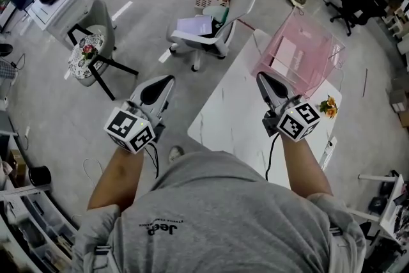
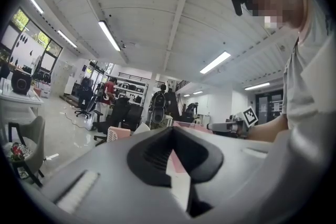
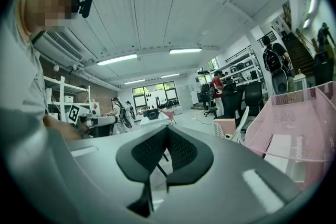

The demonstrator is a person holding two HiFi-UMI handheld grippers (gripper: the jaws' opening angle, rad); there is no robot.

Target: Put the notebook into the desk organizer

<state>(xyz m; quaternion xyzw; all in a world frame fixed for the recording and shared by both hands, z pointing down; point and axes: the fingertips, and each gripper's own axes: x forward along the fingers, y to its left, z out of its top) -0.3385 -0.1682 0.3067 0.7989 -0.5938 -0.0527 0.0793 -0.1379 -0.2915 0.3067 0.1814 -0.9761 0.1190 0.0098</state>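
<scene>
A pink mesh desk organizer (image 1: 300, 54) stands at the far end of the white table (image 1: 233, 109). A pale pink notebook (image 1: 283, 55) lies inside it. The right gripper view shows the organizer (image 3: 296, 128) at the right with the notebook (image 3: 289, 150) behind its mesh. My right gripper (image 1: 261, 77) hovers over the table just short of the organizer, shut and empty; its jaws (image 3: 167, 131) meet at the tip. My left gripper (image 1: 169, 80) is off the table's left edge, above the floor, also shut with nothing in it (image 2: 170, 134).
A white office chair (image 1: 217, 25) with purple and pink items stands beyond the table's left corner. A small stool with a floral top (image 1: 86, 51) is at the far left. A little flower decoration (image 1: 328, 107) sits by the table's right edge.
</scene>
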